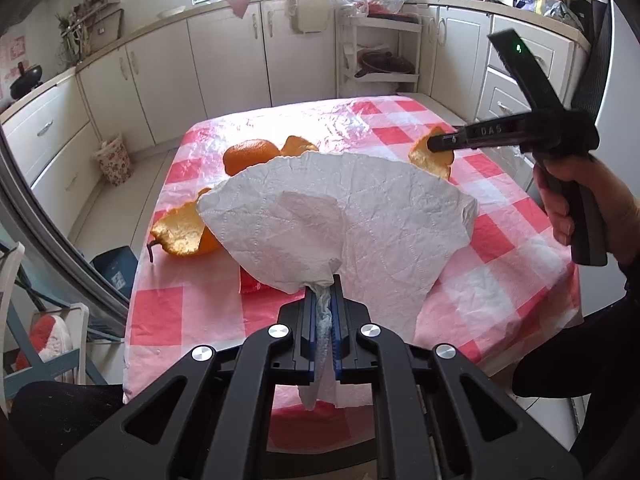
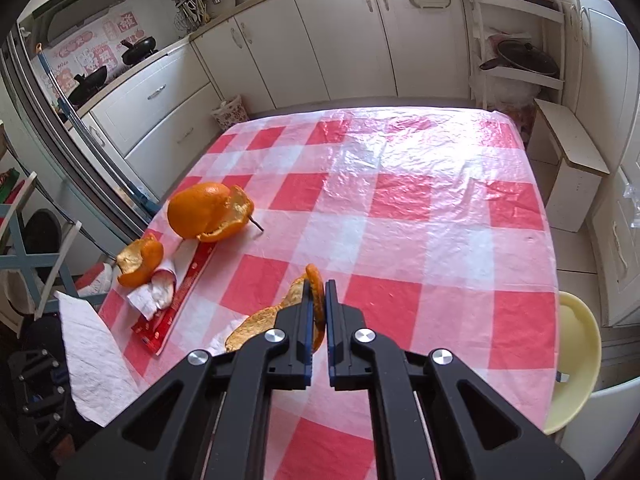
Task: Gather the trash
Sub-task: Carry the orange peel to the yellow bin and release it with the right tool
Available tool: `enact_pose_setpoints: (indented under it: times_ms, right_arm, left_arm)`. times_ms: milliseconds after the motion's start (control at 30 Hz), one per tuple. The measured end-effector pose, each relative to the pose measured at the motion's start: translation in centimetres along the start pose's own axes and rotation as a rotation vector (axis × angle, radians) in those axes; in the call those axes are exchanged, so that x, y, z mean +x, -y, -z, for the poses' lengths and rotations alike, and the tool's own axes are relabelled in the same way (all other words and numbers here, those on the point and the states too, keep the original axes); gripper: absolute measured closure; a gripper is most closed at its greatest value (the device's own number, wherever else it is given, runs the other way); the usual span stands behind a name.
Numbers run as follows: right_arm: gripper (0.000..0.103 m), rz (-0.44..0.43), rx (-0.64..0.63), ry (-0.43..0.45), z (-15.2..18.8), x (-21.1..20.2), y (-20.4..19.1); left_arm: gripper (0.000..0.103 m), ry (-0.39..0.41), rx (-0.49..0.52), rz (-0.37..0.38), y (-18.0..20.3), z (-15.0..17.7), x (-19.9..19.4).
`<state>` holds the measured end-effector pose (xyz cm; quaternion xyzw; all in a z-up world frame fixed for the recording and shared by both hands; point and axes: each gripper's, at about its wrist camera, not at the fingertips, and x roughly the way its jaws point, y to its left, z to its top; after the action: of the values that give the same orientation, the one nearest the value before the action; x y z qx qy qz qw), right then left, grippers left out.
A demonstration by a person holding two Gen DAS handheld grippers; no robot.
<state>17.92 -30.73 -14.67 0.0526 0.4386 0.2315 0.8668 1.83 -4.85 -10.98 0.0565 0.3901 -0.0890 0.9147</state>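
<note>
- Left tool [image 1: 325, 304] is clamped on a white paper towel [image 1: 360, 216]; a twisted part is pinched between the blue pads [image 1: 339, 320], and the rest fans out above the checkered surface [image 1: 500, 240].
- Right tool [image 2: 319, 292] is closed on a piece of orange peel [image 2: 318, 292]; the peel is held on edge between the jaws, with more of it trailing lower left toward the surface [image 2: 400, 220].
- In the left view, the right tool [image 1: 434, 145] is seen at upper right with the same peel [image 1: 428, 158] lifted off the surface.
- A whole orange with loose peel [image 2: 204, 212] is seen at the surface's left side.
- Another peel [image 2: 140, 260] is lying on a crumpled tissue [image 2: 154, 294] near the left edge.
- A red wrapper [image 2: 176, 300] is lying flat under and beside that tissue.
</note>
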Motion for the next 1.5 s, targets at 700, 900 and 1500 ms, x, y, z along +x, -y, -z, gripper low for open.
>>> enact_pose_setpoints:
  times_ms: [700,900,1500]
  right_arm:
    - [0.080,0.062,-0.036,-0.145,2.7,1.7,0.9]
    - [0.096,0.051,-0.039,-0.083,2.0,0.3,0.9]
    - [0.096,0.144,0.022,0.031,-0.2,-5.2,5.2]
  left_arm:
    - [0.097,0.139,-0.217,-0.055,-7.2,-2.2,-6.0]
    - [0.097,0.174,-0.306,-0.096,-11.3,-2.6,-7.6]
    - [0.097,0.139,-0.238,0.085,-5.6,-5.2,-3.7]
